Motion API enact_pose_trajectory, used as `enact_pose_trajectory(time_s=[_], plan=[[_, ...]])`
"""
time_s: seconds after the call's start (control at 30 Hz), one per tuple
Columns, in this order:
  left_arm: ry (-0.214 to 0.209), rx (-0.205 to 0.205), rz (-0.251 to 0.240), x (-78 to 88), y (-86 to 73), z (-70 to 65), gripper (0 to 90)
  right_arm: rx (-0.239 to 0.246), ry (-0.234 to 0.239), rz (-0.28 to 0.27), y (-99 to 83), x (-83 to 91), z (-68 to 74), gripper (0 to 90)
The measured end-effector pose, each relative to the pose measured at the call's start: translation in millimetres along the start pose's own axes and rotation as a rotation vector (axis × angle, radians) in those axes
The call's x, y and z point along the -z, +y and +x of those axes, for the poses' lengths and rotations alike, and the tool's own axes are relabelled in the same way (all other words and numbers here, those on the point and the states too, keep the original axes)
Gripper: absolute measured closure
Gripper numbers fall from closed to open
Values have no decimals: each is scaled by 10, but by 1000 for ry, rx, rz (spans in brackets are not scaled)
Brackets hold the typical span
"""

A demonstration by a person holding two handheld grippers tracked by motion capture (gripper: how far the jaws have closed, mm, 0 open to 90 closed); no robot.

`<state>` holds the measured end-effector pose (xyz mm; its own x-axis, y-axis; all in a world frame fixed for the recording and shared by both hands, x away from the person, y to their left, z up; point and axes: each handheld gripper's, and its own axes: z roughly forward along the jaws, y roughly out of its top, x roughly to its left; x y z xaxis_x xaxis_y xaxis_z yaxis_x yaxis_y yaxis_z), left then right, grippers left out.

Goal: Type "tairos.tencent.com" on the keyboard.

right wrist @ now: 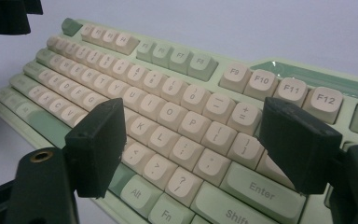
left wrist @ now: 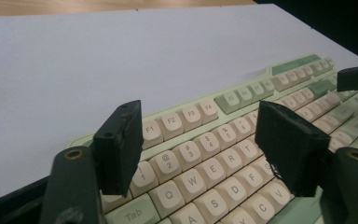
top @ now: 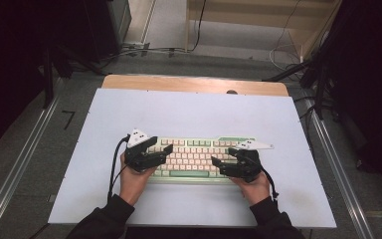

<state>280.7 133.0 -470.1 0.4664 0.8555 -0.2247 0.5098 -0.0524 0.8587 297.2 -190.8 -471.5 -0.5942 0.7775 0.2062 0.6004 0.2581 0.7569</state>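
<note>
Over keyboard [top: 194,158]: left gripper [top: 165,151] and right gripper [top: 218,164] both wide, empty; typing step, next needs 1 jaw tip lowered onto a key.

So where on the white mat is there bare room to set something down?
Free: the wide strip of white mat behind the keyboard, plus its left and right margins. Crowded: the near edge, where both hands and each hand-held gripper sit over the keys.

Even overhead light, soft shadows around the keyboard [top: 194,157]; dark room beyond its far side; glare on its green strip; near jaws blurred in both gripper views
</note>
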Motion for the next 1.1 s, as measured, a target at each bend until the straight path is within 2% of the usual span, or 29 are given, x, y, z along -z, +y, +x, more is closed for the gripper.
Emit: enact_pose_trajectory(time_s=[0.07, 0.2, 0.3, 0.33, 0.4, 0.53, 1.1], plan=[[-10, 1, -11, 16, -11, 7, 453, -4, -4, 0, 3, 1, -8, 212], [-30, -36, 0, 6, -36, -12, 744, -2, -5, 3, 1, -10, 1, 212], [-48, -53, 38, -64, -70, -25, 869, 2, 0, 9, -3, -26, 16, 212], [-67, -48, 48, -81, -79, -28, 897, 4, 0, 9, -5, -32, 18, 212], [-81, -57, 61, -96, -85, -53, 900, 4, 0, 13, -7, -39, 21, 212], [-67, -92, 73, -114, -99, -91, 900, 1, -2, 13, -9, -39, 19, 212], [-64, -96, 142, -265, -146, -82, 900, 3, -5, 23, -22, -66, 20, 212]])
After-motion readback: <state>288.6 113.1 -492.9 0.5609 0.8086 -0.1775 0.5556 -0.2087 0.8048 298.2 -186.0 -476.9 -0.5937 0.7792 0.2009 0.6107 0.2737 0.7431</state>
